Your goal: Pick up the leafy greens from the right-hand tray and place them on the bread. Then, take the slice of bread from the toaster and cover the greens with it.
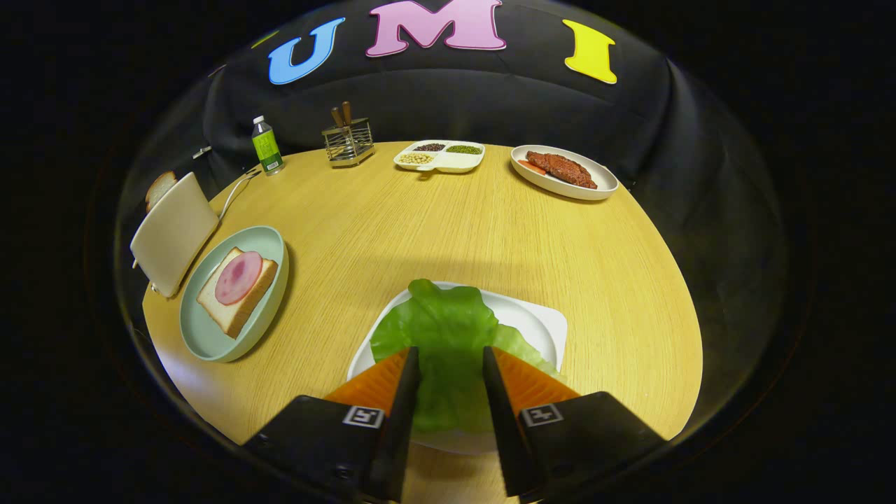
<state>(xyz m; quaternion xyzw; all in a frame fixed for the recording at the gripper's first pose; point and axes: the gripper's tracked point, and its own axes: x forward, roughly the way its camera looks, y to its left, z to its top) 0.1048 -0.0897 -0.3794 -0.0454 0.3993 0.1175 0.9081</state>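
Lettuce leaf being straddled on the white tray

The gripper (451, 367) is being held part-open around the lettuce leaf (448, 336); firm contact cannot be told; the leaf is lying on the white tray (542, 325), right of the ham-topped bread (238, 288).

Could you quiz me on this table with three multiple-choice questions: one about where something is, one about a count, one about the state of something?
1. Where do the leafy greens lie?
A. on the white tray
B. on the steak plate
C. in the toaster

2. How many compartments of the divided dish hold food?
A. one
B. three
C. five

3. The hand-held gripper is:
A. shut on a bottle
B. open around the greens
C. holding bread

Answers: 1 A, the greens cover the tray. 2 B, three fillings show. 3 B, the fingers stand apart, greens between them.
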